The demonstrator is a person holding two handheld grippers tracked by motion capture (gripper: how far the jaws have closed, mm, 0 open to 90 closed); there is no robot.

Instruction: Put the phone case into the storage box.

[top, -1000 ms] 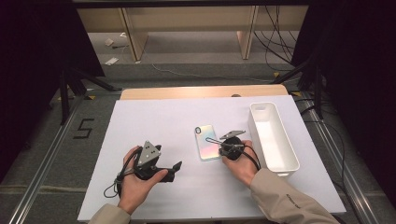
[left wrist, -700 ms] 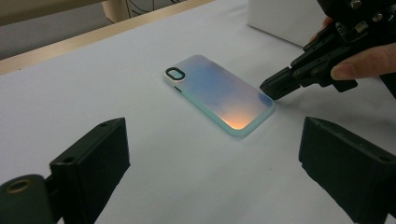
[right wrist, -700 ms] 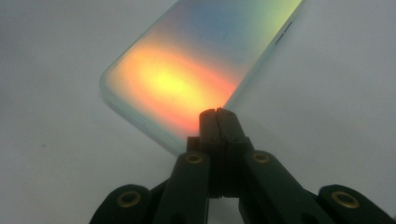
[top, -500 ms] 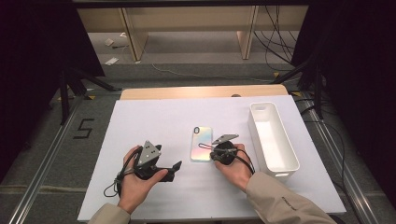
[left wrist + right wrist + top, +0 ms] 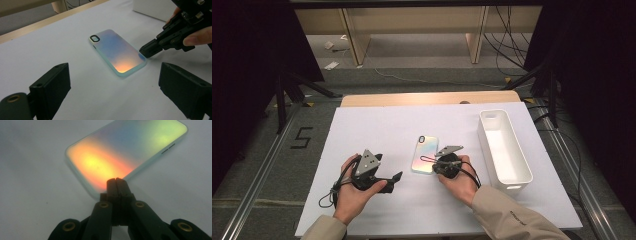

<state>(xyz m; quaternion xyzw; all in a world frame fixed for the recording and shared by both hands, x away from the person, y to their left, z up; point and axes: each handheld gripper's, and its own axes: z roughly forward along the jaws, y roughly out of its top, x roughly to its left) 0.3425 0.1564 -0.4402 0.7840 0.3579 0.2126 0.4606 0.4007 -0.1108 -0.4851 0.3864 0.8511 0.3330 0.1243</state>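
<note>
Closed jaws on our right gripper (image 5: 117, 182) now touch the near right corner of the phone case (image 5: 425, 154), where a second ago that gripper sat further to the right of the case, nearer the white bin (image 5: 504, 145), and half a second ago it had only begun to close in. The case lies flat on the white table sheet (image 5: 377, 125), camera cutout away from us, and it has not shifted across the three moments we can compare. In the right gripper view the jaws are pressed together with nothing between them, their joined tip right at the pale rim of the case's bottom edge. Our left gripper (image 5: 115, 97) waits to the left of the case, a clear gap apart, its jaws standing wide with nothing between them; they have just eased a little narrower. We read the right gripper's approach as the start of a nudge or a pry at the corner rather than a grasp, since shut jaws cannot pinch anything. The bin stands well to the right of the case and looks bare inside.
</note>
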